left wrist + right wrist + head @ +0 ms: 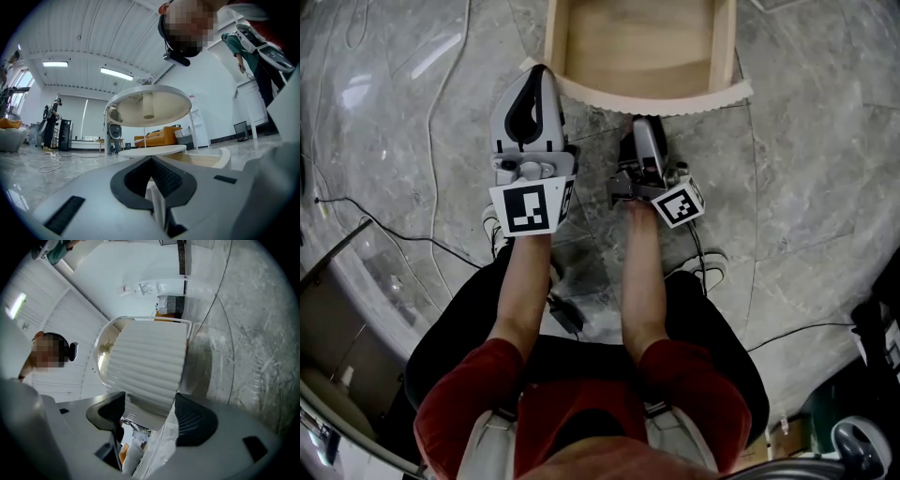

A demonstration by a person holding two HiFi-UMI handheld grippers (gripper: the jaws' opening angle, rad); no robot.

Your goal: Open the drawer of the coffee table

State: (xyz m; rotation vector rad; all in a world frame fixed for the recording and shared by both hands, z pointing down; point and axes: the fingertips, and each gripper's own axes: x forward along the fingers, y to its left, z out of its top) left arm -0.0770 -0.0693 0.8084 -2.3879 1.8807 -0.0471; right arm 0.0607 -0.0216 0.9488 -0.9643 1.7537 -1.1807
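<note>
The wooden drawer (724, 47) stands pulled out over the marble floor, its ribbed white curved front (675, 101) facing me. My left gripper (539, 73) lies by the front's left end, jaws shut on nothing (151, 161). In its view the round white coffee table (147, 105) rises ahead, with the drawer's wooden inside (206, 160) to the right. My right gripper (639, 122) sits just below the front's middle, rolled onto its side. Its jaws (151, 411) stand apart, and the ribbed front (145, 371) shows between them. Whether the pads touch it I cannot tell.
Thin cables (403, 234) run over the floor at left. My legs and shoes (708, 267) sit close behind the grippers, with a black object (564, 314) between them. An orange sofa (157, 136) and a standing person (50, 124) are beyond the table.
</note>
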